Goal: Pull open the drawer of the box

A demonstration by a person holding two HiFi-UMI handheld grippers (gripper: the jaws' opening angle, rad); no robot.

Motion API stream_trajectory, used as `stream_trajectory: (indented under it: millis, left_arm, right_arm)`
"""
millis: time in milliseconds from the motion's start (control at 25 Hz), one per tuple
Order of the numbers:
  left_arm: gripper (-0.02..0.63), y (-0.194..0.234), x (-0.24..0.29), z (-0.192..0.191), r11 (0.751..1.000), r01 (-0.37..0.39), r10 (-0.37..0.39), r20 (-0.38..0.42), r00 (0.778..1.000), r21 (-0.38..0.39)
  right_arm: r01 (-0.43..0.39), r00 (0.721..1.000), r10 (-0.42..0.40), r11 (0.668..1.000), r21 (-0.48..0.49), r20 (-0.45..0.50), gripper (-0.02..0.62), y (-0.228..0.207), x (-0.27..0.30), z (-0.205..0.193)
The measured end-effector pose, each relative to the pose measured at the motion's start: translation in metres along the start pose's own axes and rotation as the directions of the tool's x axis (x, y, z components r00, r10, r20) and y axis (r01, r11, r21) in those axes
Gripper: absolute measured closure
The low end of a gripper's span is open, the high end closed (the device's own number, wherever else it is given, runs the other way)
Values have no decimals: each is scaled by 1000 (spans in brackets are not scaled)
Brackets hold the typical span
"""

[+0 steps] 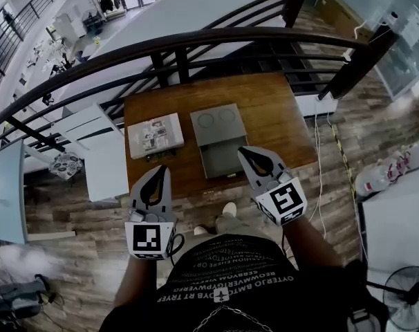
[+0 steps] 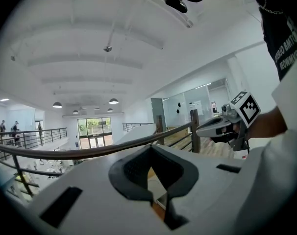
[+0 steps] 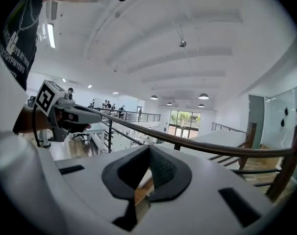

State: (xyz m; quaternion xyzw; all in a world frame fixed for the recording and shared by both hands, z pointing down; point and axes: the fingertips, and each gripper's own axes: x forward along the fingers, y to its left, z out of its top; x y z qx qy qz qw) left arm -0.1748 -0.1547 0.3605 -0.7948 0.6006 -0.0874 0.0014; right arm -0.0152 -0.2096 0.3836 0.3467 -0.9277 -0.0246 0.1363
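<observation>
A grey box [image 1: 217, 124] with two rings on its lid stands on the wooden table [image 1: 272, 116]. Its drawer [image 1: 223, 159] sticks out toward me, with the inside showing. My left gripper [image 1: 162, 169] hangs in front of the table's near edge, left of the drawer, jaws shut and empty. My right gripper [image 1: 243, 151] sits just right of the drawer's front corner, also shut with nothing in it; I cannot tell whether it touches the drawer. In the left gripper view the left gripper [image 2: 150, 149] points up over the railing, and in the right gripper view the right gripper [image 3: 148, 149] does the same.
A flat printed carton [image 1: 155, 135] lies on the table left of the box. A dark curved railing [image 1: 196, 43] runs behind the table over a drop to a lower floor. White tables [image 1: 106, 161] stand at the left, cables [image 1: 319, 164] trail on the floor at the right, and a fan [image 1: 406, 296] stands bottom right.
</observation>
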Motion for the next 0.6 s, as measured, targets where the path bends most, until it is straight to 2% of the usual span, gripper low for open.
stream_trajectory:
  millis: [400,600]
  left_arm:
    - [601,-22,5,-19,996,77,-78,-44,996,-41]
    - [601,-29,-1,-27,995,90,-92,-52,994,-46]
  right_arm:
    - [1,1000,0,1000,16,-25,601,11,-16,-2]
    - [0,1000,0,1000,23,-15,601,19,-20,-8]
